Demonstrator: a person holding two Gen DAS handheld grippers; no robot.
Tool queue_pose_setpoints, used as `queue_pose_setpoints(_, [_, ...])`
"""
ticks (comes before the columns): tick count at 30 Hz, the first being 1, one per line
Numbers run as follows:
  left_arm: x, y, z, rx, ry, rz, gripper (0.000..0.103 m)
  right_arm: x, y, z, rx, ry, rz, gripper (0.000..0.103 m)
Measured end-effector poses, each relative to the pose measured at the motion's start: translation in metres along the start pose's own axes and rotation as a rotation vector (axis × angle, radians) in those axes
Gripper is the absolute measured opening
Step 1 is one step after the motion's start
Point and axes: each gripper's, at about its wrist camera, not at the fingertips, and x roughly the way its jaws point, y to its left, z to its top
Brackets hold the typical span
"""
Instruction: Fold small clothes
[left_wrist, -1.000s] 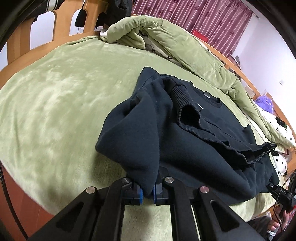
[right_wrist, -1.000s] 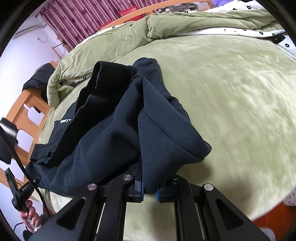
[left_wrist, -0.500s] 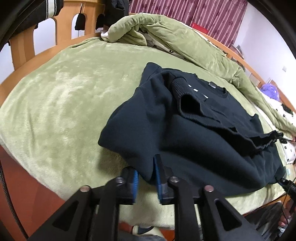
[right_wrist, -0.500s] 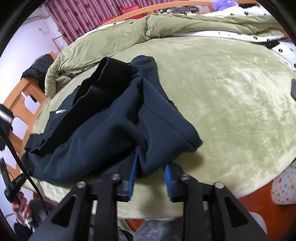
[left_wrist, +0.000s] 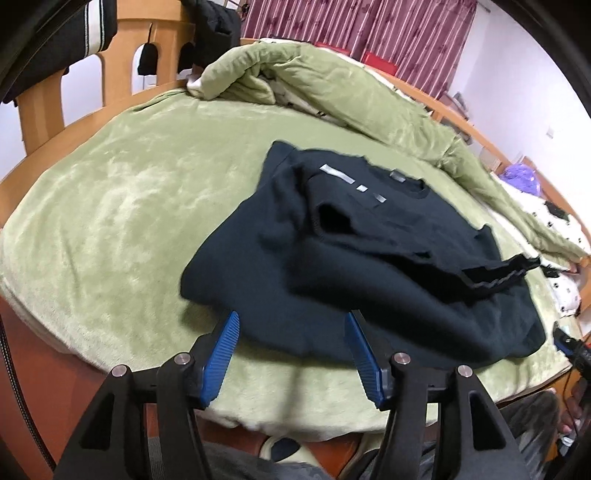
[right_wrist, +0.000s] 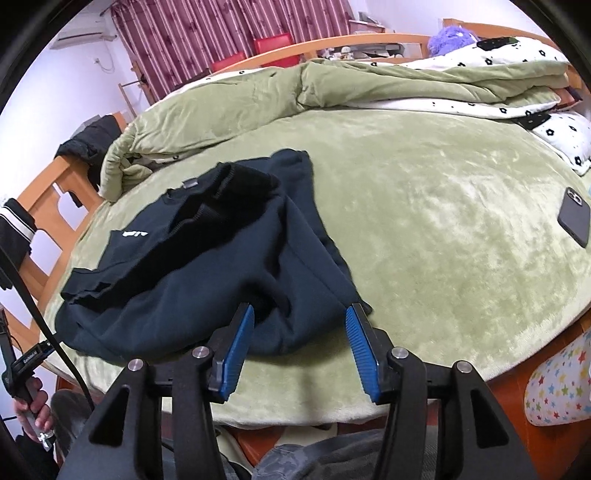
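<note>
Both tongs have just been opening: the left gripper (left_wrist: 291, 345) and right gripper (right_wrist: 299, 341) stand spread, pinching nothing, the sweater's (left_wrist: 369, 266) near edge just beyond their blue pads (right_wrist: 236, 354). White marks (left_wrist: 351, 181) on its chest are too blurred to read; a small grey tag (right_wrist: 190, 183) sits at the collar. Dark navy, folded with ribbed cuffs on top, it lies on the green blanket (left_wrist: 129, 206) of the bed.
</note>
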Motion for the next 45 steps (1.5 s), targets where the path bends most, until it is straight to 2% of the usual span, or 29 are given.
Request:
queue_pose_setpoints(8, [0.008, -0.016, 0.032, -0.041, -0.024, -0.091, 0.057, 0.015, 0.032, 0.029, -0.016, -0.025, 0.075, 0.051])
queue_pose_setpoints(17, [0.035, -0.022, 0.059, -0.07, -0.02, -0.089, 0.057, 0.047, 0.051, 0.056, -0.01, -0.013, 0.097, 0.051])
queue_pose_setpoints(23, [0.053, -0.02, 0.071, -0.075, 0.002, -0.078, 0.056, 0.061, 0.059, 0.063, -0.027, 0.002, 0.076, 0.051])
queue_pose_setpoints(28, [0.069, -0.014, 0.079, -0.114, 0.033, -0.117, 0.056, 0.082, 0.064, 0.062, -0.057, 0.053, 0.036, 0.051])
queue_pose_setpoints(35, [0.09, -0.017, 0.092, -0.13, 0.05, -0.172, 0.056, 0.117, 0.074, 0.068, -0.088, 0.101, 0.033, 0.051])
queue_pose_setpoints(45, [0.124, -0.018, 0.124, -0.188, 0.042, -0.233, 0.057, 0.163, 0.078, 0.102, -0.07, 0.085, 0.019, 0.051])
